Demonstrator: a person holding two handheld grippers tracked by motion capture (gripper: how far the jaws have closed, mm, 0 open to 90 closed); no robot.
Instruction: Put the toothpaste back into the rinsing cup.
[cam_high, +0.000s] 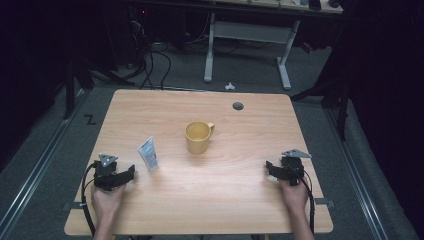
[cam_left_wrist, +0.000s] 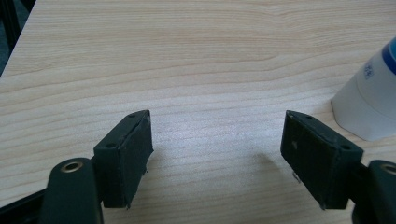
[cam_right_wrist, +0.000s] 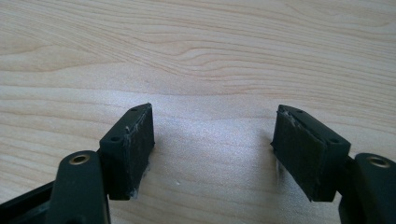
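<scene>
Here my left gripper (cam_high: 131, 174) rests low on the table (cam_high: 225, 200), jaws spread, nothing between them. One tube (cam_high: 149, 154) stands upright on its cap just beyond and to the right of those jaws, long axis vertical, not touching. My right gripper (cam_high: 270, 167) sits well apart, jaws spread too, empty. One yellow mug (cam_high: 198, 137) stands mid-table, farther off. The left hand is nearer the tube.

Wide-apart gripper (cam_right_wrist: 212, 149) above bare table (cam_right_wrist: 210, 51)

both hand-held grippers — left hand-held gripper (cam_high: 131, 173), right hand-held gripper (cam_high: 269, 166) — gape empty.
</scene>
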